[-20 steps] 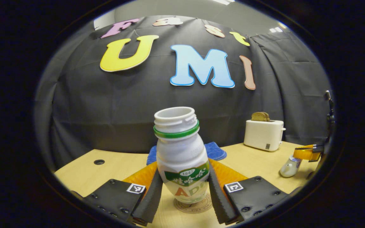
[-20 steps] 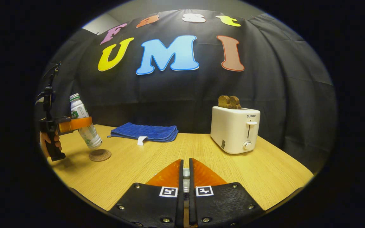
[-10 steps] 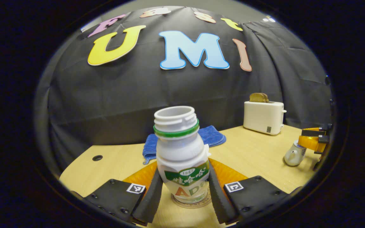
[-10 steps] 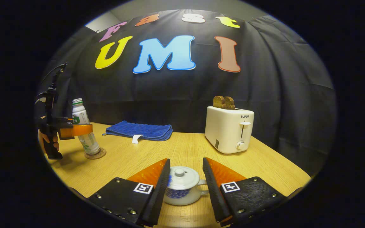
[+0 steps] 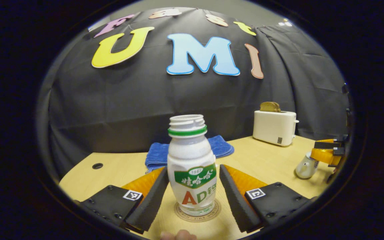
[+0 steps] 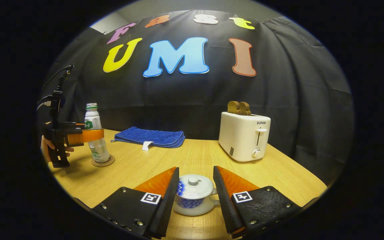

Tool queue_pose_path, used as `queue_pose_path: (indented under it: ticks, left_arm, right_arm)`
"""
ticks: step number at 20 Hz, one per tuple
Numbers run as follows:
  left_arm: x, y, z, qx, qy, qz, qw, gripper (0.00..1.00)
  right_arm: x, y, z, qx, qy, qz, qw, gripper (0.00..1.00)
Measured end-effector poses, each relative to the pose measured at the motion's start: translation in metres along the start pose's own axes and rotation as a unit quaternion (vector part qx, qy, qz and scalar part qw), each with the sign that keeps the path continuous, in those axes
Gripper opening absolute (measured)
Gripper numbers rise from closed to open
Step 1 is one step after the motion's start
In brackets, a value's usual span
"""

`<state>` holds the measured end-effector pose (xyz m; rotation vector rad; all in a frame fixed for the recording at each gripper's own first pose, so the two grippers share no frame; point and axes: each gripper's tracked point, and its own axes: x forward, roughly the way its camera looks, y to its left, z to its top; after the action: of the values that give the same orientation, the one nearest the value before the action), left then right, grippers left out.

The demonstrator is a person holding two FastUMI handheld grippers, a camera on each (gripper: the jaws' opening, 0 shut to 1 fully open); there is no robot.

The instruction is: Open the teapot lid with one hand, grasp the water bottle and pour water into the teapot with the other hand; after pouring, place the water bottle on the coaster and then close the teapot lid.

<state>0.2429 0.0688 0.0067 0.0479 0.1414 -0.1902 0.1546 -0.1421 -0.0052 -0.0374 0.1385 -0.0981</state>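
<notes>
L gripper [image 5: 192, 196] is sitting wide open w/ the water bottle [image 5: 192, 173] standing upright between its fingers [image 5: 148, 203], gaps showing on both sides, so nothing's pressing on it. Bottle is resting on the round coaster [image 5: 197, 213] on the wooden table [image 5: 265, 166], cap off, neck open at top. A fingertip is peeking in at the bottom edge of the left gripper view.

Over in the right gripper view, R gripper [image 6: 193, 196] is also spread open, fingers flanking the teapot [image 6: 193, 200] w/o touching it. Teapot lid [image 6: 193, 186] is sitting on the pot (knob up, handle pointing toward the right finger). Same view is catching the bottle [image 6: 95, 133] far left on its coaster [image 6: 102, 161], the L gripper [image 6: 90, 136] around it, a hand gripping its handle.

Behind: blue cloth [image 6: 148, 136] lying folded by the wall, white toaster [image 6: 244, 136] w/ bread slices [image 6: 239, 107] sticking up, well apart from the teapot.
</notes>
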Motion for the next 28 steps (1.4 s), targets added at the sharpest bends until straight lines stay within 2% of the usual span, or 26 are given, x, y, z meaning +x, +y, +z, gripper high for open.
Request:
queue_pose_path:
  ticks: [5, 7, 13, 17, 18, 19, 20, 23, 26, 28]
  left_arm:
    - [-0.006, 0.003, 0.002, -0.009, -0.008, 0.012, 1.000, 1.00]
    - [-0.011, 0.003, 0.002, 0.002, -0.011, 0.019, 1.000, 1.00]
    - [-0.028, -0.001, 0.008, 0.002, -0.020, 0.038, 0.999, 1.00]
    - [-0.069, 0.016, 0.011, 0.013, -0.027, 0.086, 0.996, 1.00]
    - [-0.088, 0.023, 0.014, 0.016, -0.038, 0.106, 0.993, 1.00]
    - [-0.107, 0.026, 0.020, 0.011, -0.053, 0.111, 0.992, 0.98]
    - [-0.128, 0.015, 0.020, 0.001, -0.062, 0.108, 0.992, 0.95]
    - [-0.180, -0.033, 0.012, -0.026, -0.078, 0.083, 0.993, 0.99]
    - [-0.206, -0.088, 0.005, 0.010, -0.090, 0.065, 0.994, 1.00]
    - [-0.217, -0.114, -0.007, 0.023, -0.088, 0.058, 0.994, 0.97]
  right_arm:
    - [-0.002, 0.000, 0.002, 0.004, -0.004, 0.000, 1.000, 0.63]
    - [-0.003, 0.001, 0.004, 0.002, -0.007, -0.001, 1.000, 0.64]
    - [-0.013, 0.007, 0.016, -0.002, -0.034, -0.006, 0.999, 0.64]
    - [-0.035, 0.019, 0.031, -0.023, -0.063, -0.023, 0.997, 0.64]
    - [-0.047, 0.029, 0.033, -0.024, -0.065, -0.016, 0.997, 0.76]
    - [-0.060, 0.039, 0.035, -0.020, -0.068, -0.012, 0.997, 0.85]
    - [-0.073, 0.048, 0.038, -0.014, -0.075, -0.006, 0.997, 0.93]
    - [-0.108, 0.075, 0.030, 0.015, -0.074, -0.004, 0.997, 0.95]
    - [-0.132, 0.099, 0.015, 0.022, -0.071, 0.000, 0.997, 0.96]
    - [-0.143, 0.106, 0.000, 0.017, -0.062, 0.001, 0.998, 0.96]
